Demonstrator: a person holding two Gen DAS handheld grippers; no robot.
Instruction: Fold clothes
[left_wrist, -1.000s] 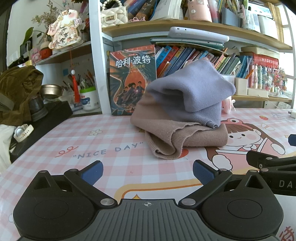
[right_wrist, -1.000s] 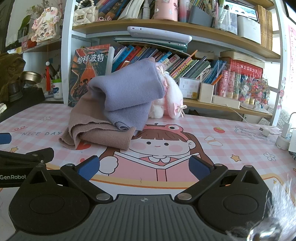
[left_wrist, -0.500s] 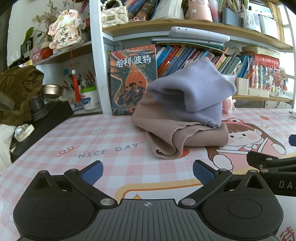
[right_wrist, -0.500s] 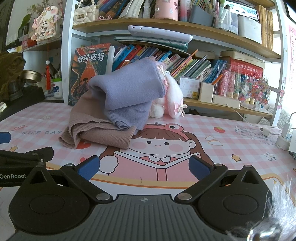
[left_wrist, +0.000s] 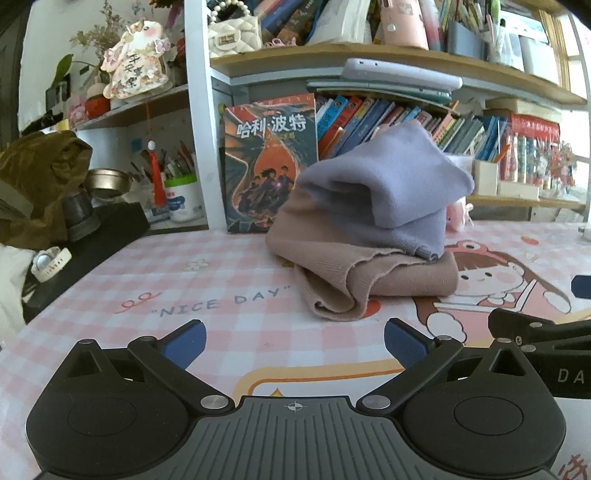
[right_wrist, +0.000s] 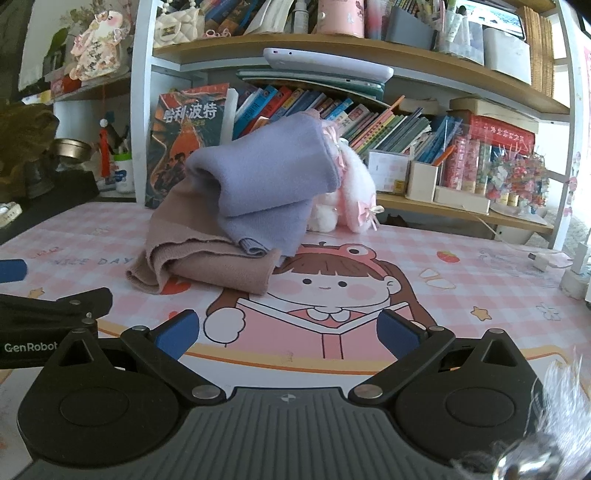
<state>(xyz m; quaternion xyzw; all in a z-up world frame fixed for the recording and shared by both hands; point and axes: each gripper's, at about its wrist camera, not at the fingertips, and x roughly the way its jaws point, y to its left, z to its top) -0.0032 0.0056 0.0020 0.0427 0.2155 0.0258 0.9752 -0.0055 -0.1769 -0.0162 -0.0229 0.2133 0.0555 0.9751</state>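
A folded lilac garment (left_wrist: 388, 192) (right_wrist: 266, 184) lies on top of a folded tan knit garment (left_wrist: 354, 273) (right_wrist: 207, 262) on the pink checked desk mat (left_wrist: 221, 280) (right_wrist: 461, 291). The pile leans against the books behind it. My left gripper (left_wrist: 293, 341) hovers low over the mat in front of the pile, open and empty. My right gripper (right_wrist: 288, 332) hovers to the right of it, also open and empty, a short way before the pile. Each gripper's side shows in the other's view, the right gripper (left_wrist: 546, 332) and the left gripper (right_wrist: 51, 317).
A bookshelf (left_wrist: 369, 74) full of books stands behind the pile, with a large upright book (left_wrist: 271, 166) at its left. A pink plush toy (right_wrist: 351, 199) sits behind the clothes. A dark case (left_wrist: 92, 240), a watch (left_wrist: 50, 258) and a brown bag (left_wrist: 40, 177) lie at left. Chargers (right_wrist: 576, 273) lie at far right.
Both grippers have shifted slightly forward, toward the pile. The clothes have not moved and both grippers stay open.
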